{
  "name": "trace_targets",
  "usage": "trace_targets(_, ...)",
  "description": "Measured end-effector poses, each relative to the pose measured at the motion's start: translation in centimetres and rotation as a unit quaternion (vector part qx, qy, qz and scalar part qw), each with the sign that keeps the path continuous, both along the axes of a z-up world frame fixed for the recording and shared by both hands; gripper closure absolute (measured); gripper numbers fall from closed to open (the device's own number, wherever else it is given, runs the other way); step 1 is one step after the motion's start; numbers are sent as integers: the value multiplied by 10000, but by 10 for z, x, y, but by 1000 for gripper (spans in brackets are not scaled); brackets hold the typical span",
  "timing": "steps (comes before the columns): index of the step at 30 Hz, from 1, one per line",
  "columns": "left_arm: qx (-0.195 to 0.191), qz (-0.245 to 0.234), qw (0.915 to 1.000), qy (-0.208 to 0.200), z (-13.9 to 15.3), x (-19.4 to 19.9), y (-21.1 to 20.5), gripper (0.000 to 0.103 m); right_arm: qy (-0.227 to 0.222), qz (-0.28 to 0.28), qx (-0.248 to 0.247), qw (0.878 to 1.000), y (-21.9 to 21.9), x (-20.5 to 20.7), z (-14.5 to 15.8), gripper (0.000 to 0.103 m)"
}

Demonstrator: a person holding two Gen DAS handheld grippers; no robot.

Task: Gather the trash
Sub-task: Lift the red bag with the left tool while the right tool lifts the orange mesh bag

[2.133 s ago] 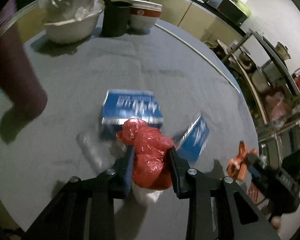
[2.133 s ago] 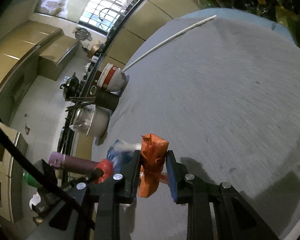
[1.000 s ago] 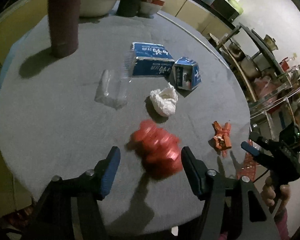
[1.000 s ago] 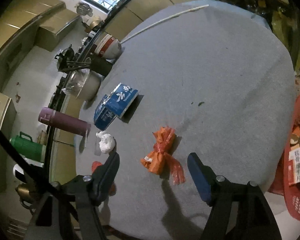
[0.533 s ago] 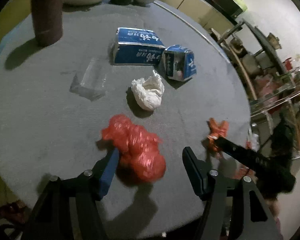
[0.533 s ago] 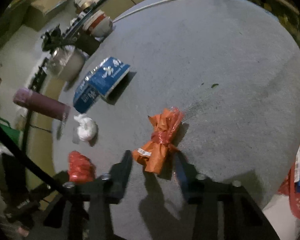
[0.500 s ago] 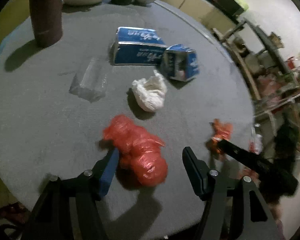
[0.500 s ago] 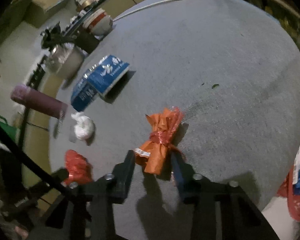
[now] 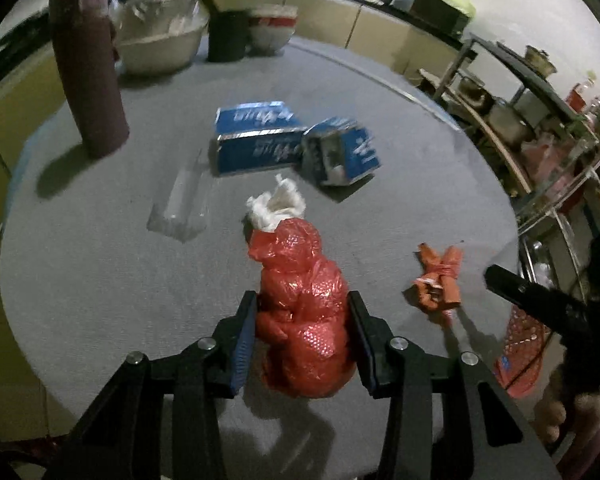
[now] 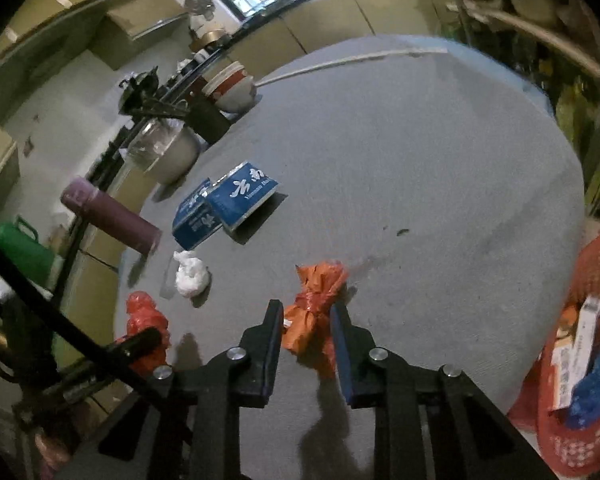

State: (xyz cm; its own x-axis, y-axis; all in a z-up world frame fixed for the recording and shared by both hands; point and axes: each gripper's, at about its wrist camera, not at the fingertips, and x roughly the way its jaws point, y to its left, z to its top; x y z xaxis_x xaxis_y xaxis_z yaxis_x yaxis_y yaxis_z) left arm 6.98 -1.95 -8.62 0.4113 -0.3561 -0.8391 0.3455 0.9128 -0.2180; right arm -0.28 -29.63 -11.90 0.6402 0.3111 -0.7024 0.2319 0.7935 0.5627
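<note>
My left gripper is shut on a crumpled red plastic bag at the near edge of the round grey table. My right gripper is shut on a twisted orange wrapper; the wrapper also shows in the left wrist view. A white crumpled tissue, two blue cartons and a clear plastic wrapper lie on the table beyond the red bag.
A maroon flask, a metal bowl, a black cup and a red-and-white bowl stand at the table's far side. A red mesh basket with trash sits below the table's right edge. Shelves stand to the right.
Both grippers were open around their pieces half a second ago. Now the left has closed on the red bag and the right on the orange wrapper.
</note>
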Motion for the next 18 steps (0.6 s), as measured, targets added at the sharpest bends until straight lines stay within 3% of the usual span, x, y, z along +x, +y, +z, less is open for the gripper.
trace_targets(1,-8,-32,10000,-41,4,-3,0,58,43,-36,63,10000,-2,1,-1,70)
trace_targets(2,5,-83,9999,-112,8,-8,-1,58,69,-49,79,9999,-3,4,-1,52)
trace_targets(3,49,-128,9997,-198,12,-13,-2,58,33,-51,93,9999,-2,4,0,28)
trace_targets(6,166,-189,9989,-402,20,-21,-7,58,-73,-24,-100,9999,6,12,3,26)
trace_targets(9,200,-252,9980,-544,28,-28,-10,58,208,4,-441,9988,21,33,-5,33)
trace_targets(12,257,-284,9968,-700,36,-33,-9,58,571,90,-732,9956,36,50,-18,63)
trace_targets(14,325,-290,9957,-822,39,-36,-9,58,807,144,-1049,9911,48,57,-29,64)
trace_targets(18,495,-337,9927,-1048,44,-41,-8,58,618,299,-1288,9893,59,49,-24,76)
